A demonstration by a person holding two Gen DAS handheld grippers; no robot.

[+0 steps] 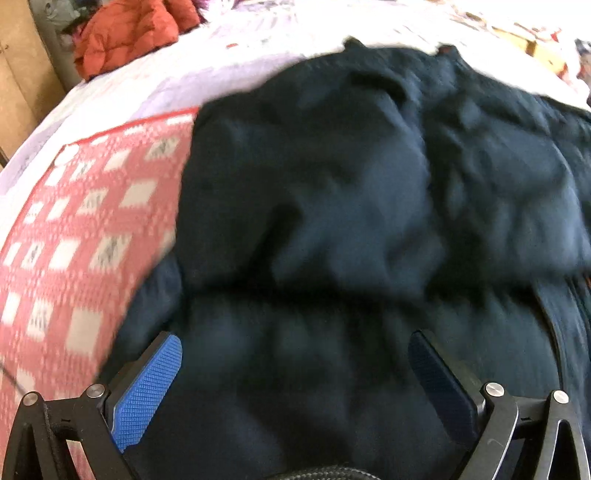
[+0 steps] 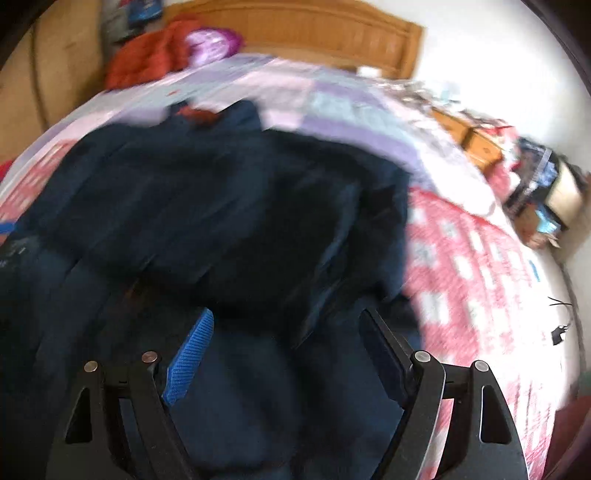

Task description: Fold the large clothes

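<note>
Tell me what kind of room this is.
Most likely a bedroom at home: a dark jacket lies on a bed with a pink patterned bedspread, a wooden headboard behind it, and a wooden nightstand alongside.

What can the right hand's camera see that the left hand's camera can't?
Only the right wrist view shows the wooden headboard, a purple thing beside it, and the cluttered nightstand. Only the left wrist view shows the left gripper, open. Both show the dark jacket on the pink checked blanket and the orange puffy garment. The right gripper is open too.
</note>
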